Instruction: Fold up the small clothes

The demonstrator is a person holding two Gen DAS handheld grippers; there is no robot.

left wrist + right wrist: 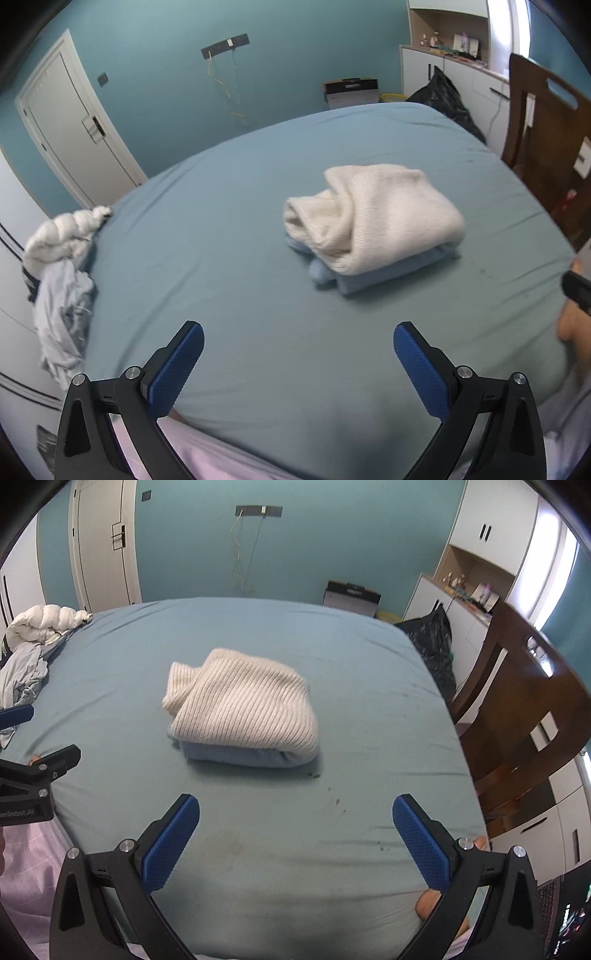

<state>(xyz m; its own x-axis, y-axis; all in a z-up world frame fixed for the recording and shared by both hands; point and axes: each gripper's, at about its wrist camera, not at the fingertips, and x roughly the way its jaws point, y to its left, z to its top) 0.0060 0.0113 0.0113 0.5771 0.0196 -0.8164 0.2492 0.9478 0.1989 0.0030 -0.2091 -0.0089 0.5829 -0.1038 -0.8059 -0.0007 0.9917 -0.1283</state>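
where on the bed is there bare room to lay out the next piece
Bare sheet lies between the folded stack, a cream knit sweater on a light blue garment, and the near bed edge, below both open grippers. Also open between the stack and the left-edge heap. That unfolded clothes pile is crowded.

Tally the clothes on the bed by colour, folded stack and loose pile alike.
Cream knit, folded, top of the stack: 1
Light blue, folded, under the cream one: 1
White puffy garment, unfolded, at the bed's left edge: 1
Pale grey-blue garment, crumpled beside it: 1
Total: 4
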